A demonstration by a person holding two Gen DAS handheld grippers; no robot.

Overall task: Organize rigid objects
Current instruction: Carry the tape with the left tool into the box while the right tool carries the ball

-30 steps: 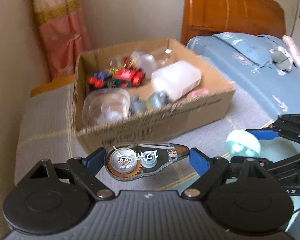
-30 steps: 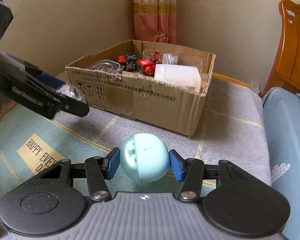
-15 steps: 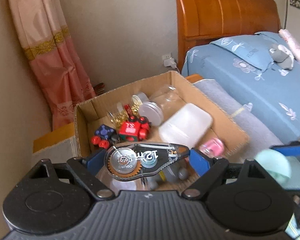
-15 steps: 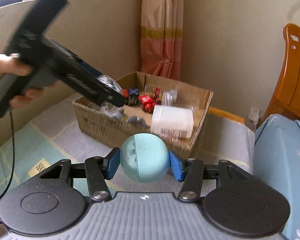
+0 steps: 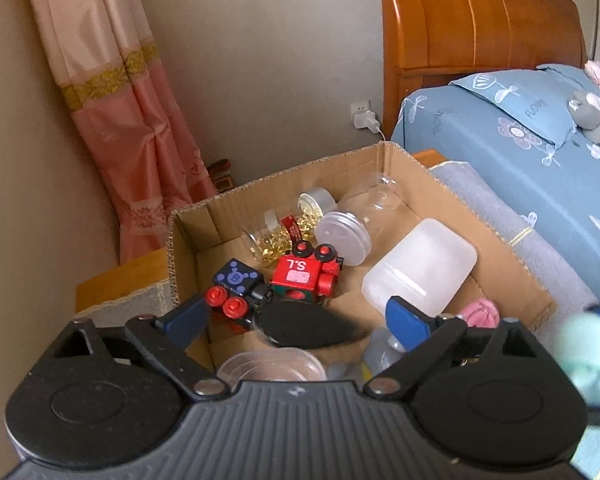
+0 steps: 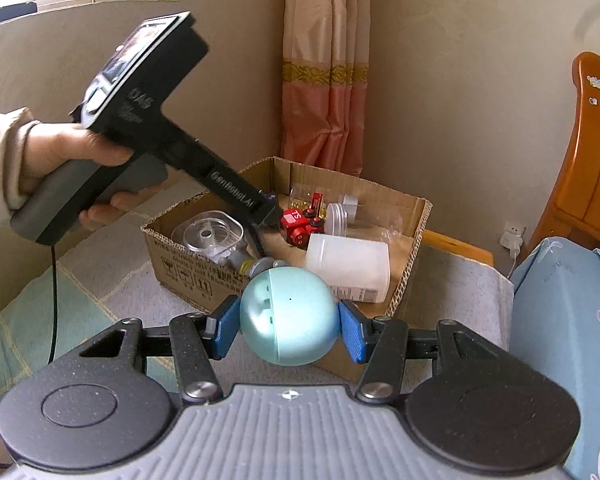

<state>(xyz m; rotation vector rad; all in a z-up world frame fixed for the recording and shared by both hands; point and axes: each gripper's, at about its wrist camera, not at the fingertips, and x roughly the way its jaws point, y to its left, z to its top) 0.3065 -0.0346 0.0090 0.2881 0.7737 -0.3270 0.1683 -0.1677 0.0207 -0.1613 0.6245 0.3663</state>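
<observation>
1. Left gripper (image 5: pixel 296 318) is over the near part of the cardboard box (image 5: pixel 416 160), pointing down into it. Its jaws have just been opening and now stand wide.
2. Correction tape dispenser (image 5: pixel 308 326) shows as a dark blurred teardrop shape between the two blue pads, below them, inside the box. Neither pad touches it (clear gap on both sides). Whether it has landed I can't tell; it's blurred.
3. Just behind the tape dispenser: red toy train (image 5: pixel 304 272) and a blue block car with red wheels (image 5: pixel 236 284).
4. Further in the box: jar of yellow capsules (image 5: pixel 276 236), clear jar with a frosted lid (image 5: pixel 356 224), white plastic container (image 5: pixel 420 268) on its side, pink round thing (image 5: pixel 480 314) by the right wall, clear lidded tub (image 5: pixel 268 364) at the near edge.
5. Right gripper (image 6: pixel 288 324) is closed on the pale teal ball (image 6: pixel 288 316); both blue pads press its sides, ball centred between them.
6. The ball hangs in front of the box's near wall, outside the box, above the grey blanket (image 6: pixel 452 280).
7. In the right wrist view a hand (image 6: pixel 72 156) with a beige sleeve holds the left gripper's handle, its tip over the box's middle.
8. Left wrist view catches the teal ball as a blur at the right edge.
</observation>
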